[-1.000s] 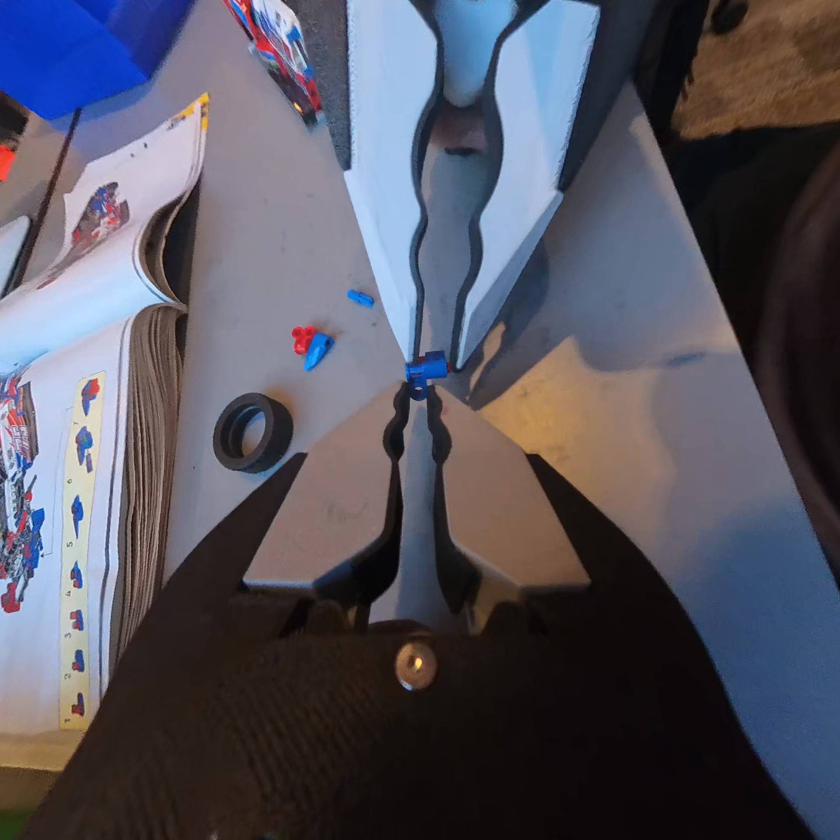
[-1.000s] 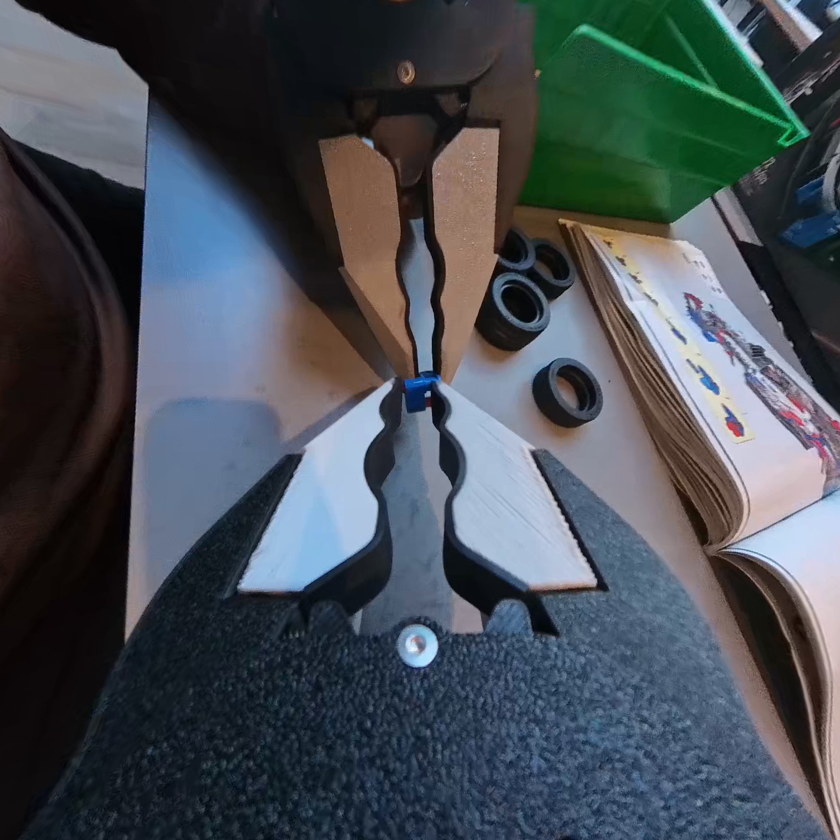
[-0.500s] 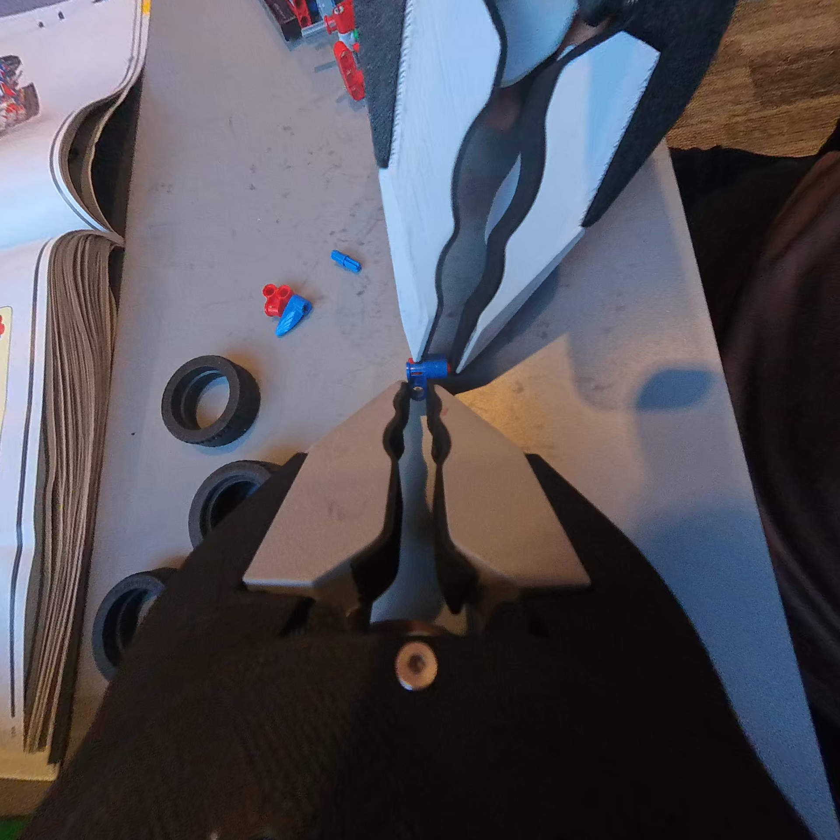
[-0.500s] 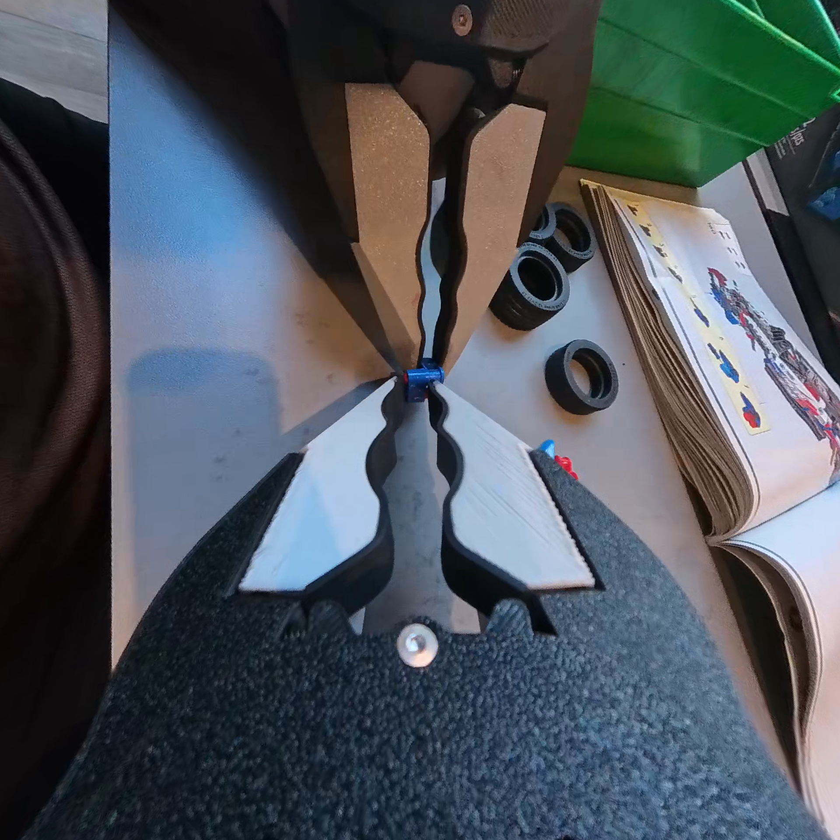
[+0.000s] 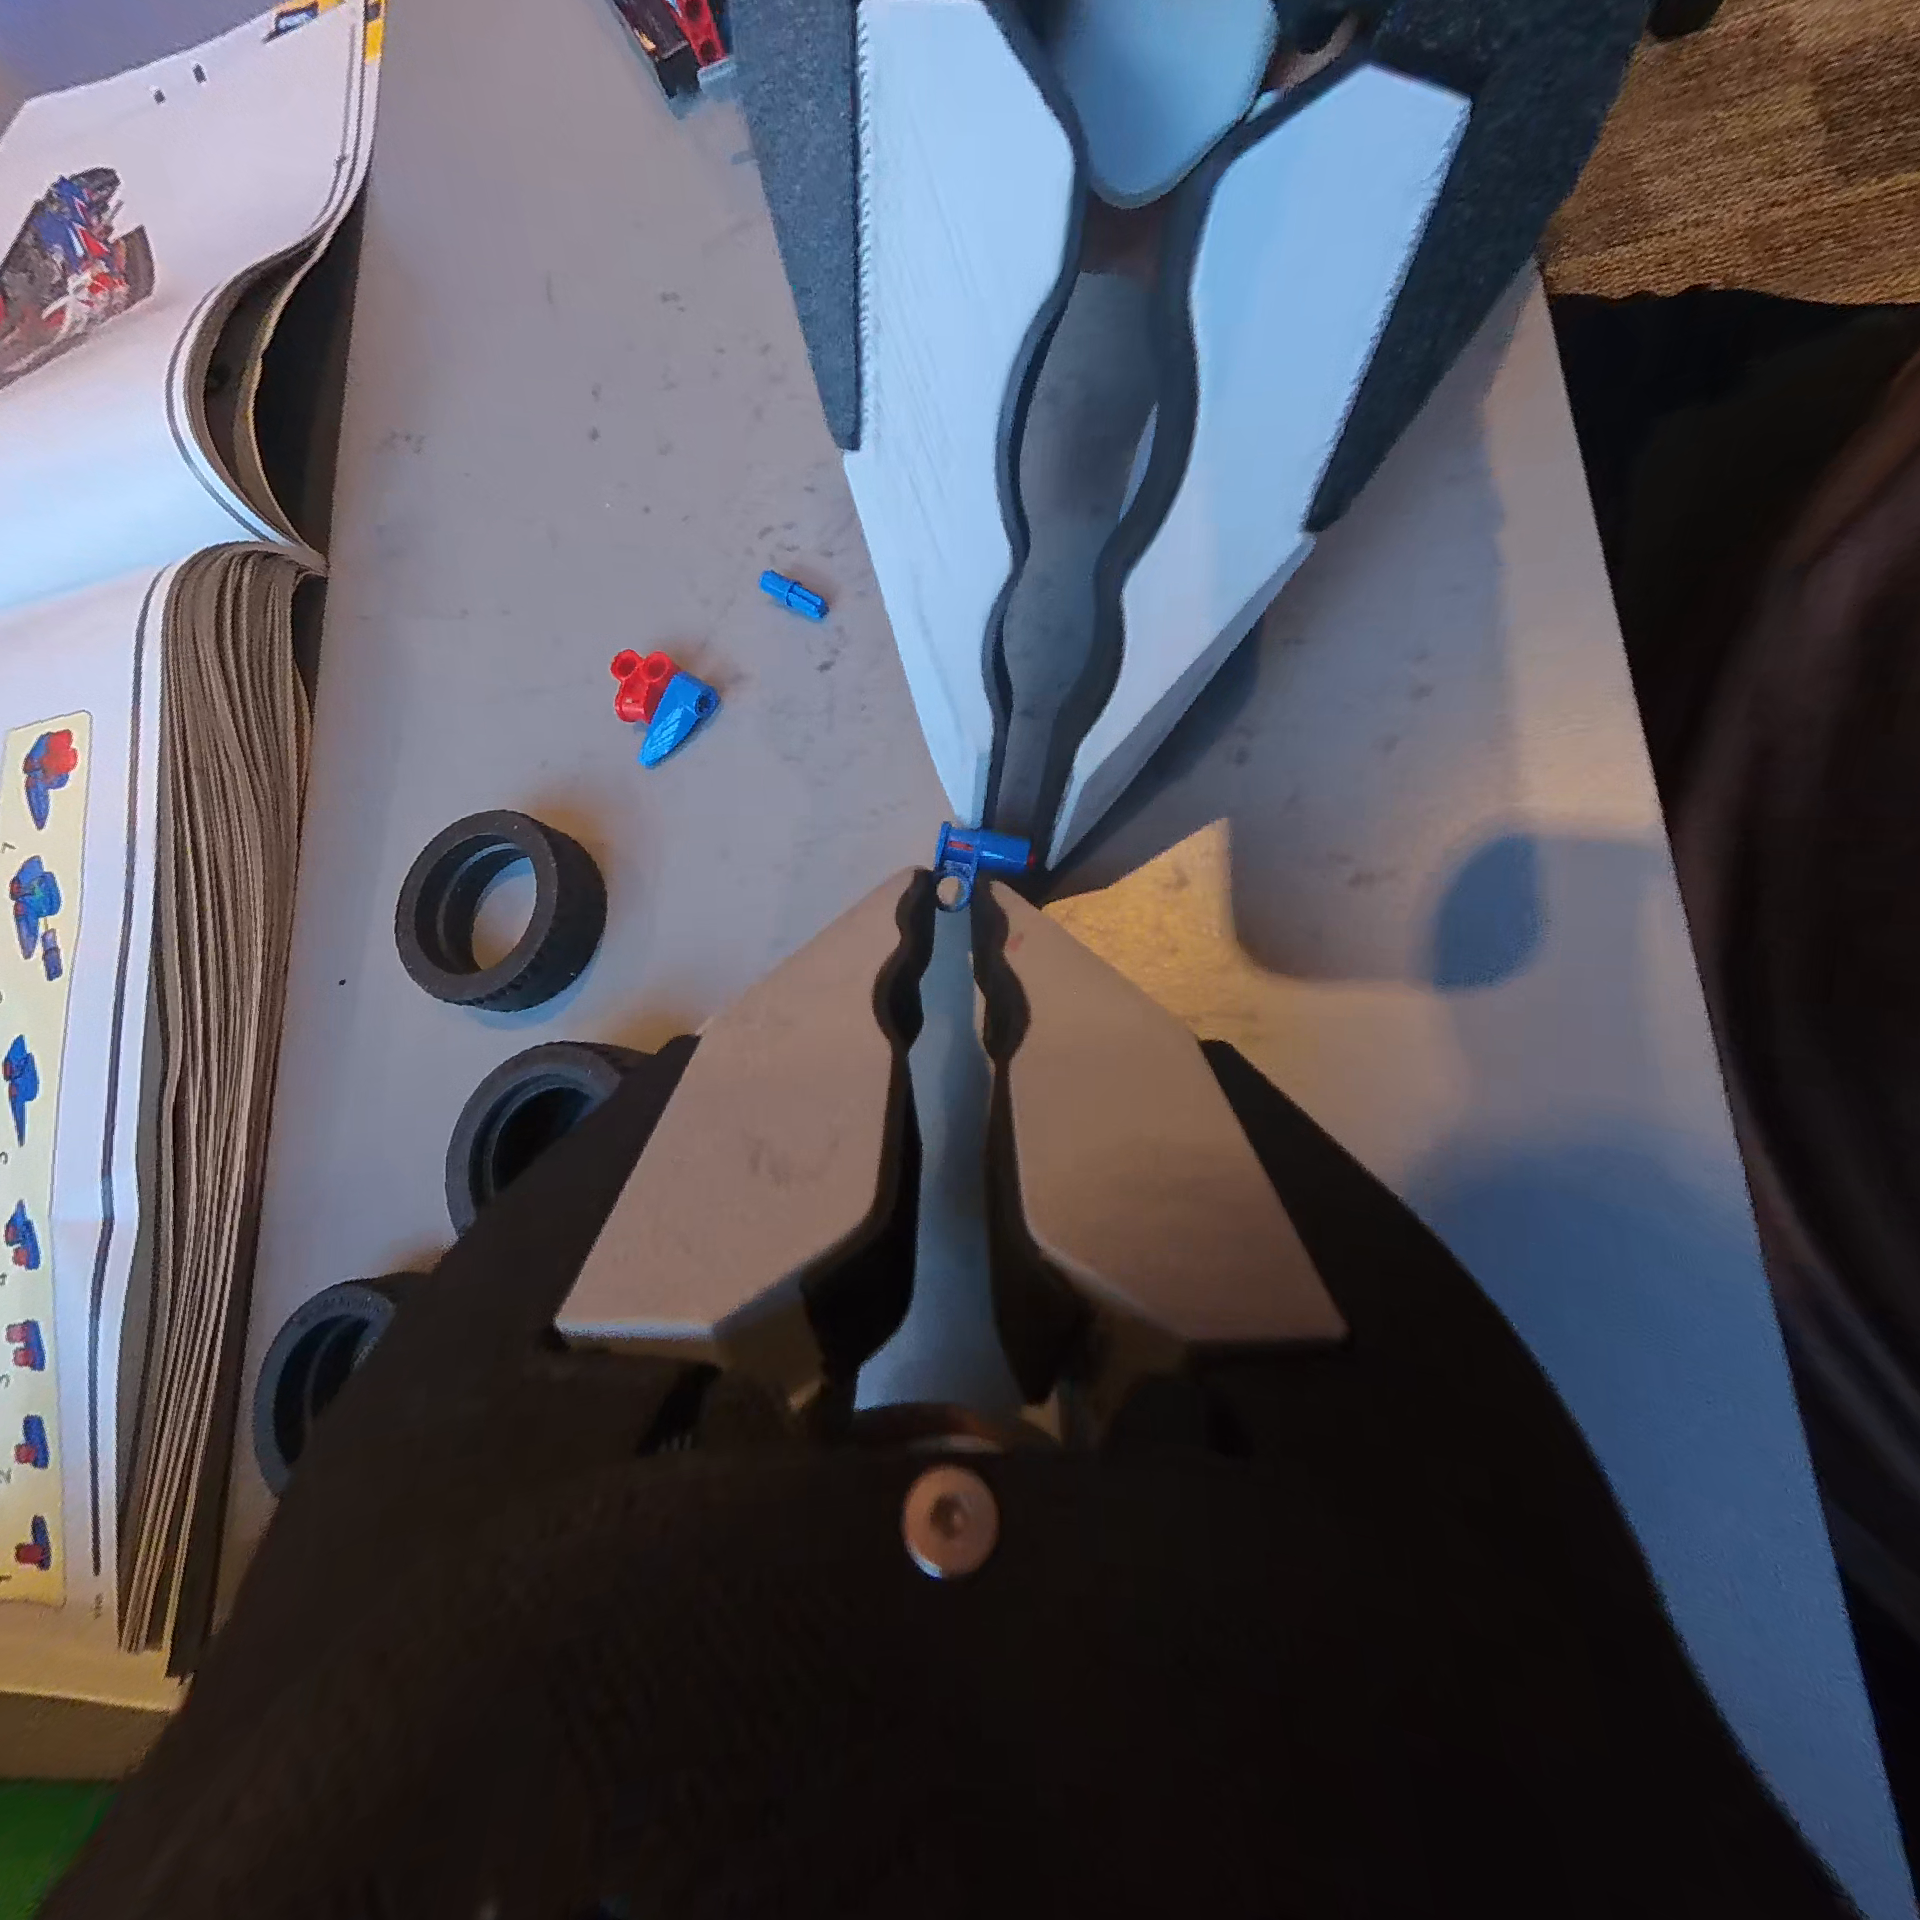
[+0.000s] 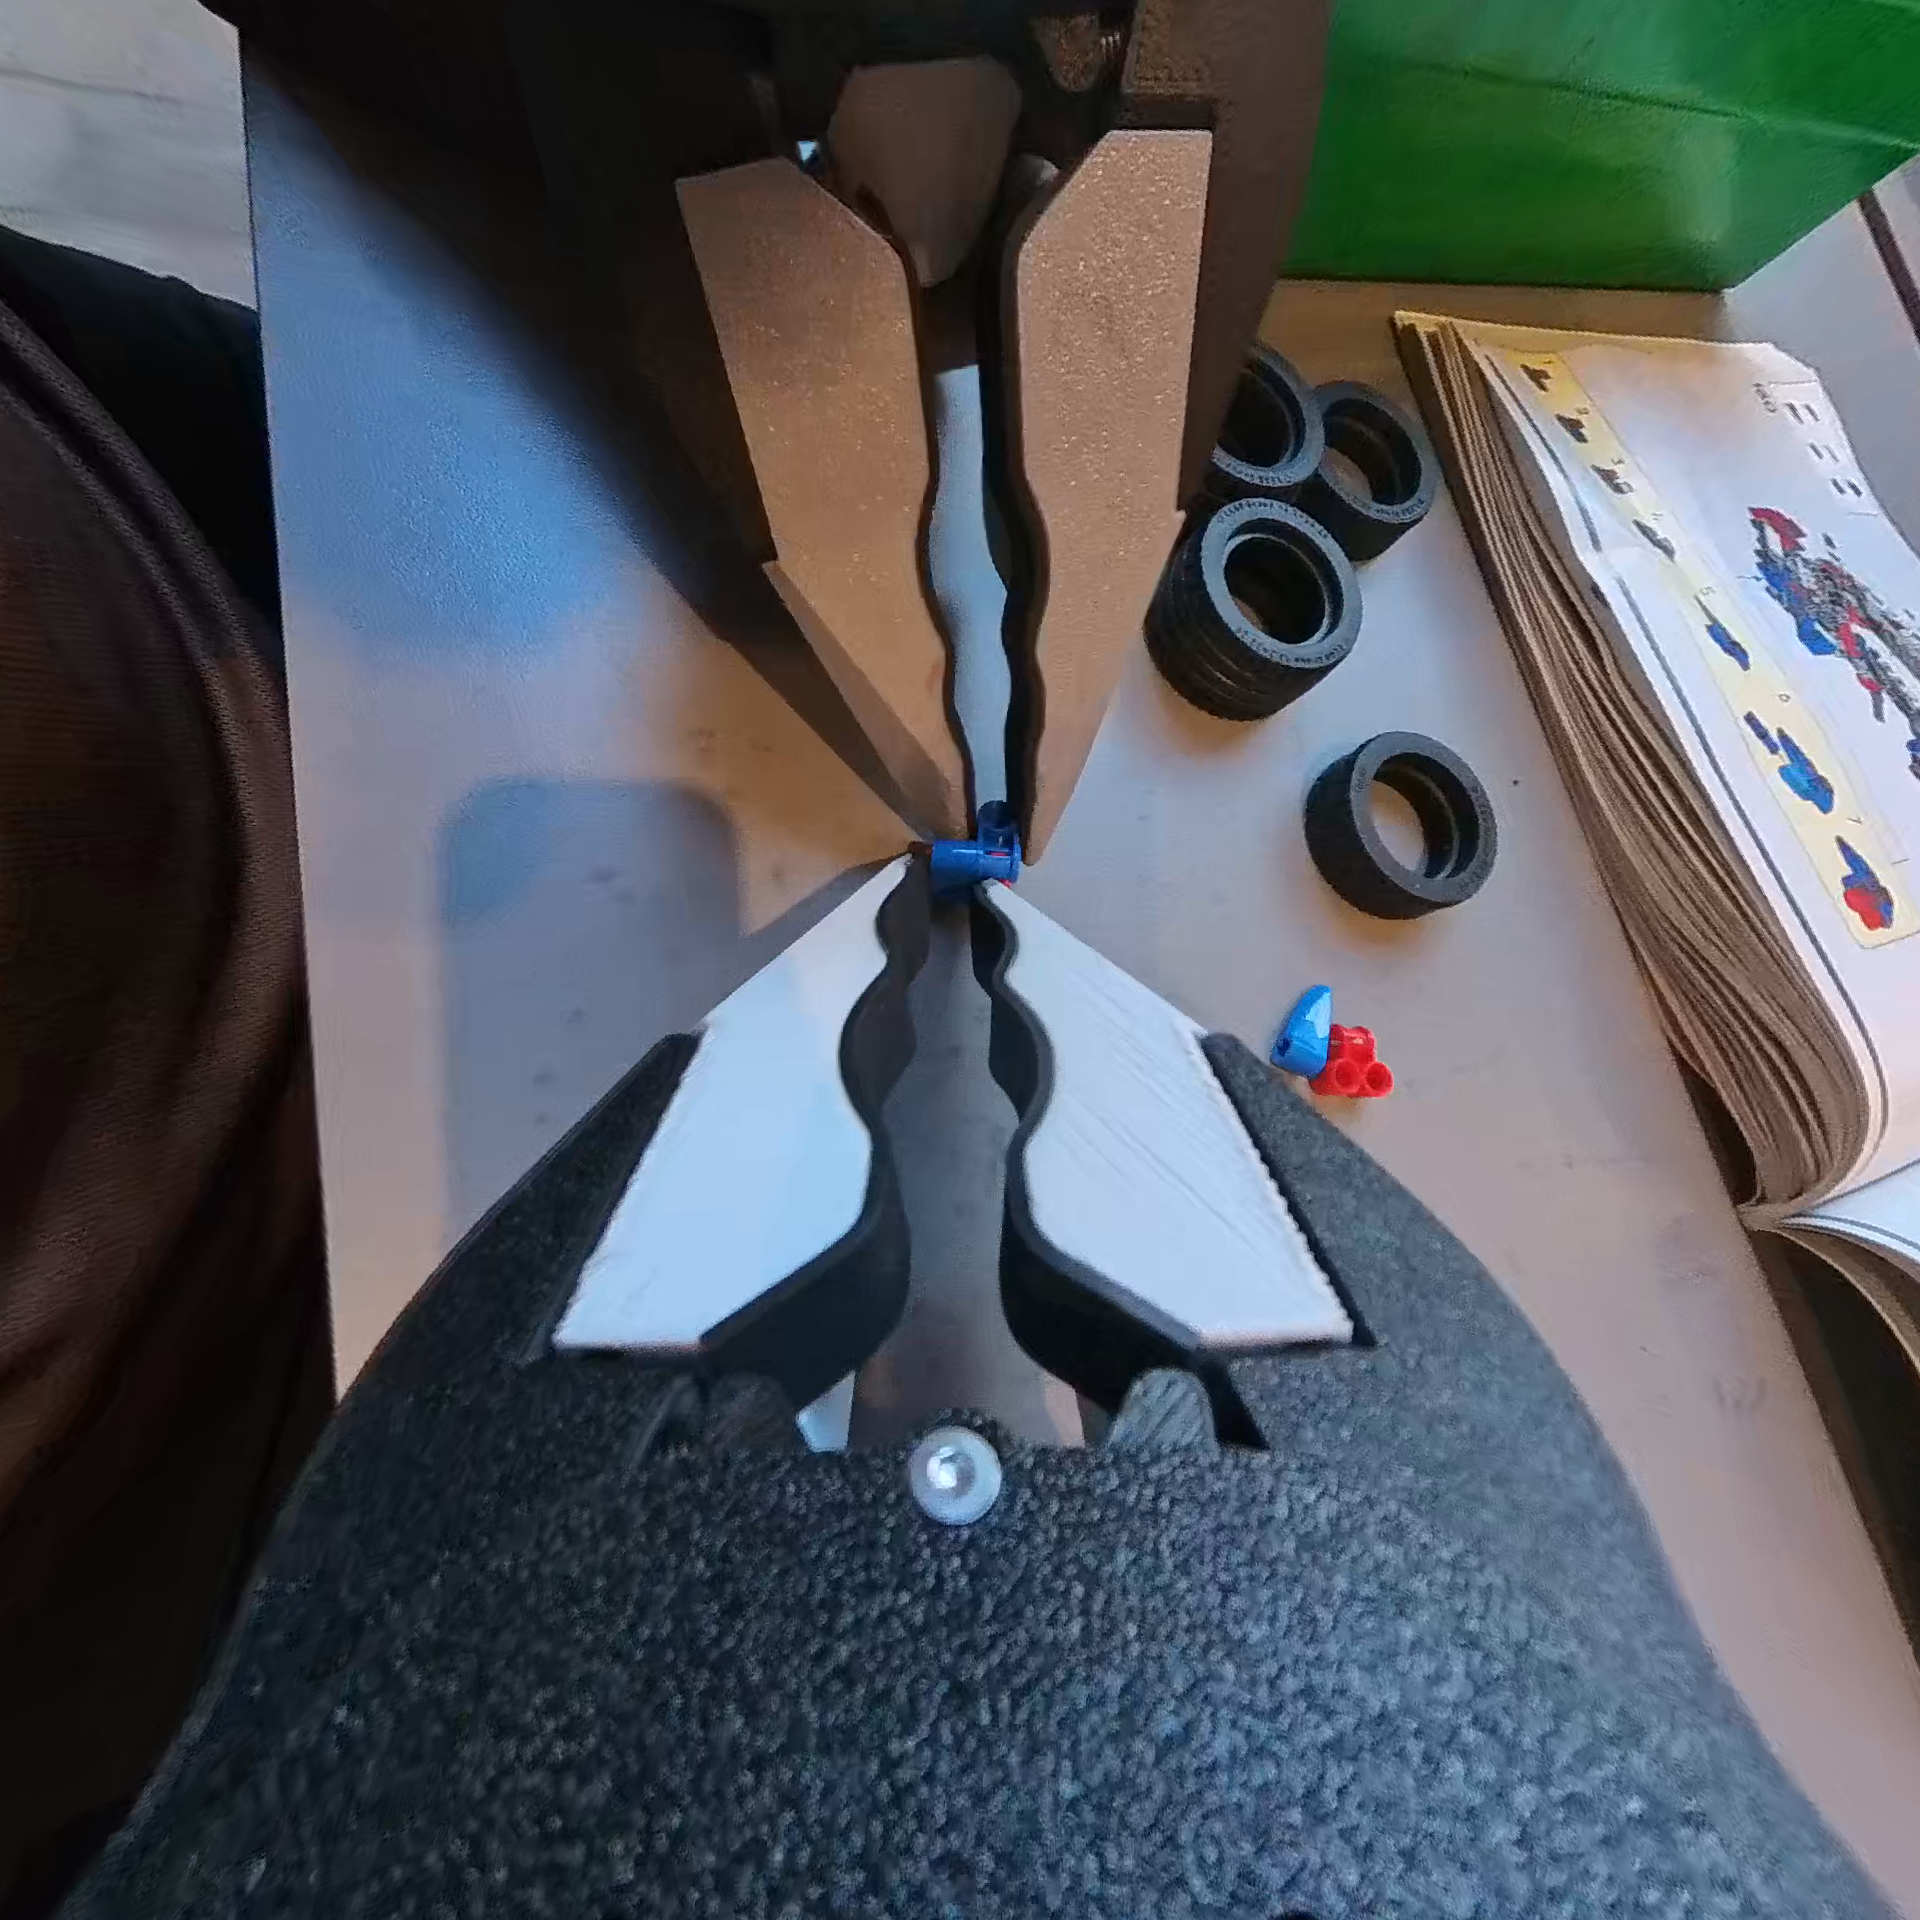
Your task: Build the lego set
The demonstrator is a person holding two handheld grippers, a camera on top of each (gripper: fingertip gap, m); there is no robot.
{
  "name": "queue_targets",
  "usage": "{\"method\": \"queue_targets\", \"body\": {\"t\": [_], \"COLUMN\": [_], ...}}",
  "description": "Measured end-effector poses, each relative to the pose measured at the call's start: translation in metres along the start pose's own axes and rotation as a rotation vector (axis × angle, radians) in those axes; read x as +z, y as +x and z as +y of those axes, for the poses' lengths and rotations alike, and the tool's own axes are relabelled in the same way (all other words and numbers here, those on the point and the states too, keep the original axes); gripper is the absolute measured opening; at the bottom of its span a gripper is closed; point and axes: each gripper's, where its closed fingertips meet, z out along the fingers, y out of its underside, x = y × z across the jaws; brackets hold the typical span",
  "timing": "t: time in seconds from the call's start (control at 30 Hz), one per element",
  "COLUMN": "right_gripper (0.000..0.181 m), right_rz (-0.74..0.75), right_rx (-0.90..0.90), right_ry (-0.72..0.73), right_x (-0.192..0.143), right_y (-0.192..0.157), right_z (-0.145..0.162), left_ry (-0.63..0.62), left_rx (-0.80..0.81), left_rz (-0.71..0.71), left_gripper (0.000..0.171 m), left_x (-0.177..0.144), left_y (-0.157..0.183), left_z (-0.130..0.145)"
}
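Left wrist view: left gripper (image 5: 953,902) and right gripper (image 5: 1023,831) meet tip to tip above the grey table (image 5: 582,364), both clenched on one small blue lego connector (image 5: 977,852) — held between the two pairs of tips. Off to the side lie a black tyre (image 5: 499,911), red-and-blue pieces (image 5: 665,701) and an open instruction booklet (image 5: 135,727).
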Motion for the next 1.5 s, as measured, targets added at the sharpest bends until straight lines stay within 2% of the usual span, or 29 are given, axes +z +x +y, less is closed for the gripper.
{"method": "queue_targets", "body": {"t": [0.27, 0.37, 0.53, 0.63, 0.97, 1.5], "right_gripper": [0.007, 0.009, 0.010, 0.010, 0.013, 0.010], "right_rz": [0.052, 0.075, 0.150, 0.180, 0.001, -0.040], "right_rx": [0.004, 0.058, 0.043, 0.001, 0.105, 0.164], "right_ry": [-0.013, -0.007, -0.009, -0.013, 0.038, 0.050], "right_x": [0.002, 0.004, 0.001, 0.001, -0.001, -0.003], "right_y": [0.005, 0.017, 0.025, 0.026, 0.021, 0.021], "right_z": [0.001, 0.001, 0.002, 0.002, 0.002, 0.002], "left_ry": [-0.006, -0.026, -0.025, -0.027, -0.018, -0.012], "left_rx": [-0.021, -0.092, -0.266, -0.282, -0.289, -0.304], "left_rz": [-0.054, -0.112, -0.043, -0.048, -0.019, 0.012], "left_gripper": [0.004, 0.004, 0.004, 0.004, 0.004, 0.004], "left_x": [0.000, 0.002, 0.007, 0.008, 0.007, 0.008], "left_y": [-0.006, -0.018, -0.020, -0.020, -0.018, -0.017], "left_z": [0.002, 0.004, 0.002, 0.002, 0.001, 0.001]}}
